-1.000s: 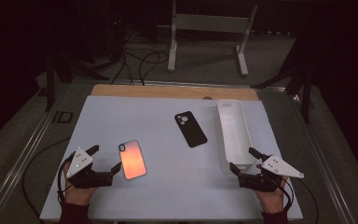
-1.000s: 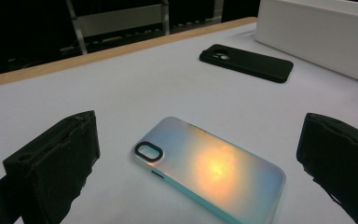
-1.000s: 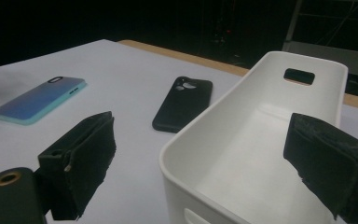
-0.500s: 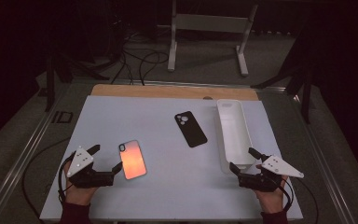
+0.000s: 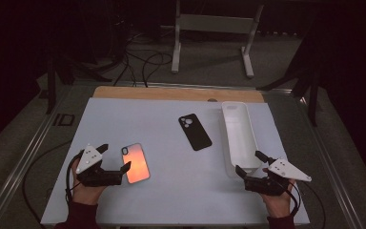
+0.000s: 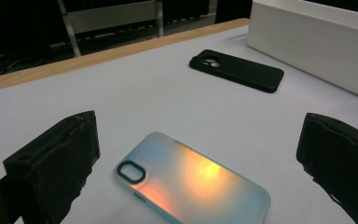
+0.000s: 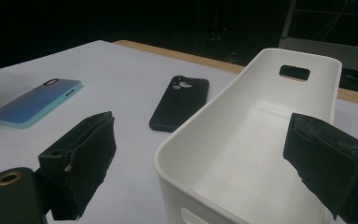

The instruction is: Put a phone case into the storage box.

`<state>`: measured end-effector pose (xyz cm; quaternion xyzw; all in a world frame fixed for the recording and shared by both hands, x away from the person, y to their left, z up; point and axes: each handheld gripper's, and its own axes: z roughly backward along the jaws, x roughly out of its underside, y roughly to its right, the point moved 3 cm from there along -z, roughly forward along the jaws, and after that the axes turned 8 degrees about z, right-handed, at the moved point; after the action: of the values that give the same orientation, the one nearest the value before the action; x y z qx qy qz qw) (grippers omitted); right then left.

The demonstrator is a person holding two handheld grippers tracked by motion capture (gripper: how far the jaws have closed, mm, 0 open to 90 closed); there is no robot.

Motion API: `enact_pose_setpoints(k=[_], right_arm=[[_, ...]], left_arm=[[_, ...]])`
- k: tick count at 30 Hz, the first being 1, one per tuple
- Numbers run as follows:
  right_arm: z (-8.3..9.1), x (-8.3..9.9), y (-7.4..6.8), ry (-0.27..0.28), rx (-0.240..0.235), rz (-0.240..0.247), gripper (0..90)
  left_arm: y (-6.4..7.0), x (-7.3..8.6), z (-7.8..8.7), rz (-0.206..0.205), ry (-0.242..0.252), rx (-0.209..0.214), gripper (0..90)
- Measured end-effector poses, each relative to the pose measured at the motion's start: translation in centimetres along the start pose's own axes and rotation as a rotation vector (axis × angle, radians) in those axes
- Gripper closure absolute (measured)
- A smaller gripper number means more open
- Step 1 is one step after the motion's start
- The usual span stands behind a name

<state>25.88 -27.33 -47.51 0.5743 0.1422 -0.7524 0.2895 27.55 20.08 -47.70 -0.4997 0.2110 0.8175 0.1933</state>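
Phone case (image 5: pixel 136 163) in shiny orange and pale blue lies flat on the pale surface (image 5: pixel 171 191), near the front left. It lies face down, and the camera hole sits at the end away from the person. The left gripper (image 5: pixel 115 161) rests on the surface just beside it, held in the person's left hand (image 5: pixel 86 187). Its jaws are wide apart and hold nothing. In the left gripper view the phone case (image 6: pixel 193 186) lies between the two black jaws, but neither jaw touches it.

A second case, the black case (image 5: pixel 195 131), lies flat near the middle of the surface, well apart from the shiny one. It is tilted a little, with its camera holes at the far end.

A long white tray (image 5: pixel 240 138) stands at the right side of the surface. It has tall walls and a cut-out grip hole in its far end wall. It looks empty inside.

The right gripper (image 5: pixel 249 164) sits at the near end of the white tray, held in the person's right hand (image 5: pixel 279 200). Its jaws are also wide apart and grip nothing. In the right gripper view the white tray (image 7: pixel 177 154) stands between the two jaws, and I cannot tell if either jaw touches its wall.

A wooden strip (image 5: pixel 171 94) runs along the far edge of the surface.
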Motion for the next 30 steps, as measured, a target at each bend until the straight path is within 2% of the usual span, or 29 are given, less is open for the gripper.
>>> enact_pose_setpoints(k=[5, 16, 24, 28, 30], right_arm=[[0.0, 0.0, 0.1, -0.003, 0.001, 0.003, 8.6], [-0.2, -0.1, 0.0, -0.006, 0.001, 0.007, 8.6], [-0.2, -0.2, 0.0, -0.003, 0.001, 0.008, 8.7], [-0.1, -0.2, 0.0, -0.001, 0.001, 0.011, 8.7], [-0.2, -0.2, 0.0, -0.001, 0.001, 0.008, 8.7]], left_arm=[[0.5, 0.0, -0.9, -0.016, -0.015, 0.014, 0.0], [1.0, -0.1, -2.9, -0.019, -0.040, 0.039, 0.1], [1.7, 0.1, -4.9, -0.018, -0.077, 0.086, 1.1], [1.9, 0.3, -5.5, -0.018, -0.091, 0.089, 1.4], [2.2, 0.4, -6.0, -0.031, -0.102, 0.075, 2.7]])
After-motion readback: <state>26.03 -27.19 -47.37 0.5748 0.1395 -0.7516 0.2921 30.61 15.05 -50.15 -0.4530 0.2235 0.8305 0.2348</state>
